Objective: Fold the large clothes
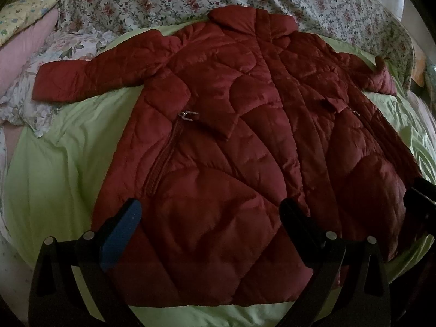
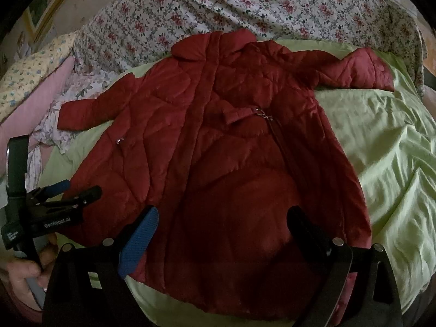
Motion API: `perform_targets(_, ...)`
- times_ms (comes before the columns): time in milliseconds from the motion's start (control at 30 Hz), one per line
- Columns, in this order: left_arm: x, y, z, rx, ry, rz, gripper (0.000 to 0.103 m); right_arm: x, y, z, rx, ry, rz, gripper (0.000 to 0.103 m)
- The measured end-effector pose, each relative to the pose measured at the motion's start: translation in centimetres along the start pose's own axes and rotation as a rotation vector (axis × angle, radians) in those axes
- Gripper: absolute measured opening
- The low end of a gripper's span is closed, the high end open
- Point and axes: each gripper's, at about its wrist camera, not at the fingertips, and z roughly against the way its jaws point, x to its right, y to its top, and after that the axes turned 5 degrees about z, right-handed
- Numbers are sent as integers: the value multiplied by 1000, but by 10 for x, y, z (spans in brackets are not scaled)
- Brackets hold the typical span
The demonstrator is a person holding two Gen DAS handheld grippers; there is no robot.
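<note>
Both grippers, left (image 1: 209,219) & right (image 2: 222,222), hang w/ jaws released, holding nothing, over the hem of the red coat (image 1: 231,125), spread flat on the bed (image 1: 62,163), prob. ready for folding.

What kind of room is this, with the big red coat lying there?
Most likely a bedroom. The red coat lies spread out on a bed with a light green sheet, a flowery quilt is bunched up behind it, and pillows sit at the side.
</note>
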Motion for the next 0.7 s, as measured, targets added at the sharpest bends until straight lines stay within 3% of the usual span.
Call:
perform_targets(167, 0, 3, -2, 0, -3, 1, 102, 0, 1, 0, 9, 0, 4, 96)
perform_targets(400, 2, 6, -6, -58, -17, 5, 102, 5, 7, 1, 44, -13, 7, 96)
perform_targets(467, 3, 8, -6, -69, -24, -5, 102, 8, 8, 0, 10, -15, -3, 96)
perform_targets(633, 4, 15, -5, -50, -25, -14, 102, 28, 17, 8, 102, -12, -52, 96)
perform_targets(700, 3, 19, -7, -49, -23, -10, 102, 38, 20, 6, 63, -44, -58, 96)
